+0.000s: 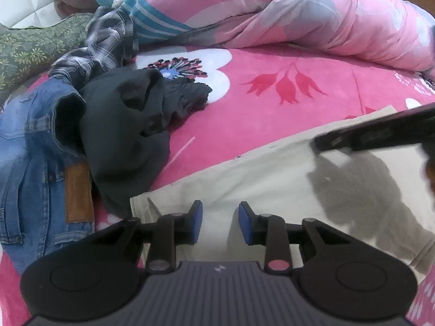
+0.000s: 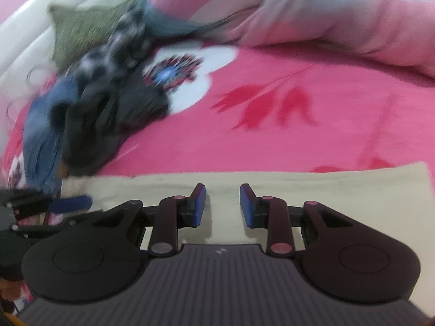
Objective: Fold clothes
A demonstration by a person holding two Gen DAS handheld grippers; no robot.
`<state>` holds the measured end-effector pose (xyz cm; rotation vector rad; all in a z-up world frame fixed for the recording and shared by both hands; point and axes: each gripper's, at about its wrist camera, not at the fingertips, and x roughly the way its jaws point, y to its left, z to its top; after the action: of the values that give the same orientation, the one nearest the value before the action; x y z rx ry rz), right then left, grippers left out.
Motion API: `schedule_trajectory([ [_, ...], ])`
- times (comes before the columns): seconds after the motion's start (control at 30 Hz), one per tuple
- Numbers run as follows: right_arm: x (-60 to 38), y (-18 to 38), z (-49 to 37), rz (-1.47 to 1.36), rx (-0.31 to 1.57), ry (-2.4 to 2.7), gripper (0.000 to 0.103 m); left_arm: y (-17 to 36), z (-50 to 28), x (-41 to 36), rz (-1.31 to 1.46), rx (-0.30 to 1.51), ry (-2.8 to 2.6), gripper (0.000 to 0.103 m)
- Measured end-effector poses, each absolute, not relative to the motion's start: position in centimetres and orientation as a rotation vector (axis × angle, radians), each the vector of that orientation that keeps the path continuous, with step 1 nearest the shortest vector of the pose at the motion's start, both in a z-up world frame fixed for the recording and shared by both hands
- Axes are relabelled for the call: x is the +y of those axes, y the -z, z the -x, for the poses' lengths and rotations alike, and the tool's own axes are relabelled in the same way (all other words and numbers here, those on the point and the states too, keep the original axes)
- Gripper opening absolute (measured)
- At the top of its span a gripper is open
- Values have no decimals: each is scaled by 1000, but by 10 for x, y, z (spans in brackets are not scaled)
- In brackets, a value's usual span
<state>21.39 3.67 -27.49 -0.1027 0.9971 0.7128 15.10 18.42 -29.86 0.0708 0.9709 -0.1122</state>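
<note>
Beige garment lies soft, limp; I keep left gripper and right gripper parted, empty; pinch its far edge.

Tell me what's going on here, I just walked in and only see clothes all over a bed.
A person is folding laundry on a pink flowered bedspread with a handheld gripper in each hand. Both the left gripper and the right gripper hover over a beige garment spread flat in front, jaws apart with nothing between them. Beside it lies an unfolded heap: jeans, a black garment and a plaid shirt. A pink duvet is bunched up behind.
</note>
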Motion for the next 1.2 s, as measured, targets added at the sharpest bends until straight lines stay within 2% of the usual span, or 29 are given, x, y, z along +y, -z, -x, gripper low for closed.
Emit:
schedule_trajectory([
  [0.1, 51, 292, -215, 116, 1019, -675, 26, 301, -149, 186, -88, 972, 134, 32],
  [0.4, 21, 259, -204, 65, 995, -646, 27, 297, -149, 191, -73, 981, 114, 31],
  [0.67, -17, 286, -234, 87, 1072, -540, 25, 296, -152, 176, -119, 988, 49, 32],
  [0.77, -38, 266, -230, 63, 1042, -565, 27, 288, -148, 169, -141, 982, 16, 35],
  [1.0, -110, 230, -226, 93, 1025, -519, 27, 266, -128, 151, -146, 962, -12, 36],
  [1.2, -154, 264, -245, 87, 1119, -432, 27, 276, -98, 114, -146, 1025, 81, 36],
])
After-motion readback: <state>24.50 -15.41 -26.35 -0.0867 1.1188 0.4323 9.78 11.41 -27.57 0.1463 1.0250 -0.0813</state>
